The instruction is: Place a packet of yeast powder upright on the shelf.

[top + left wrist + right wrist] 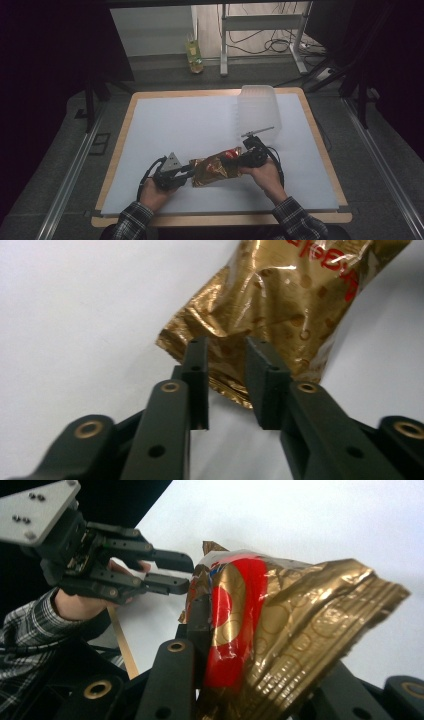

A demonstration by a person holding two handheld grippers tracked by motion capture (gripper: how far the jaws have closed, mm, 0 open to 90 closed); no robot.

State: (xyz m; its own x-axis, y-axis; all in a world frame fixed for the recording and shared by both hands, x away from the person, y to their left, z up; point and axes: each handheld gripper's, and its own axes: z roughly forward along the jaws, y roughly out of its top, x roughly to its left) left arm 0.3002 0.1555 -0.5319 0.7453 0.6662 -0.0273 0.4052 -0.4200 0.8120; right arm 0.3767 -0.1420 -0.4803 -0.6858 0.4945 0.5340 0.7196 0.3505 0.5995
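Gold foil bag, w/ red print, lies crumpled on the white bench close to the person's edge, stretched between both tools. Left hand-held gripper is at the bag's left end: in the left gripper view its jaws straddle the bag's sealed bottom edge w/ a gap showing, pads not pressing, so it's released. Right hand-held gripper is clenched on the bag's right end; in the right gripper view the red-and-gold foil is bunched up between the jaws and lifted a bit toward the camera. That same view shows the left tool farther off, grey plate on top, jaw tips just beside the bag's far end. Plaid sleeves come in from the near edge. Farther back, toward the bench's right rear, a clear plastic container stands apart from the bag. Beyond the bench, on the floor, a yellowish bottle.
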